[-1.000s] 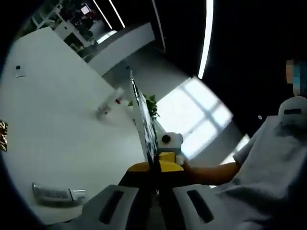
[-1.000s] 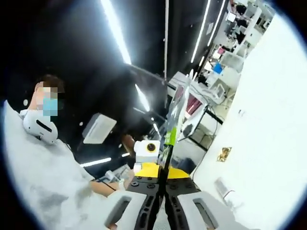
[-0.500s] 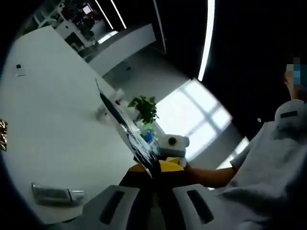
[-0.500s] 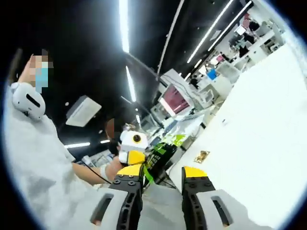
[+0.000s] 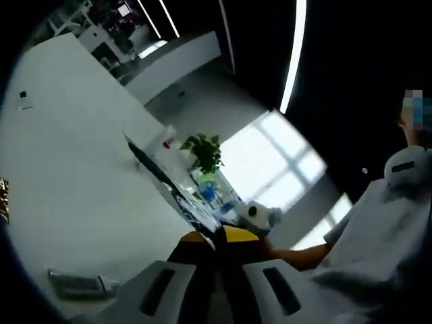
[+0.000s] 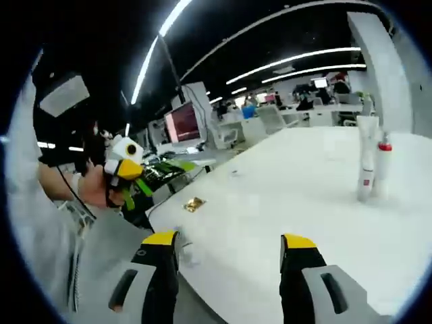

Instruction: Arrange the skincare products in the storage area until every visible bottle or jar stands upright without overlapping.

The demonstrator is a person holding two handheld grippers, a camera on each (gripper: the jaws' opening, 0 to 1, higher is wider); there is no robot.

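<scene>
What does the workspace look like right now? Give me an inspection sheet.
Surface: white table, mostly bare.
Job's things: two bottles upright, close together, far right.
Clutter: small gold packet near the table edge; flat tube-like item lying down.
Grippers: right gripper open, holding nothing; left gripper shut on a thin flat card.
Cables: thin dark cable along the person's arm.
Surroundings: office desks, monitor, ceiling light strips, potted plant.
</scene>
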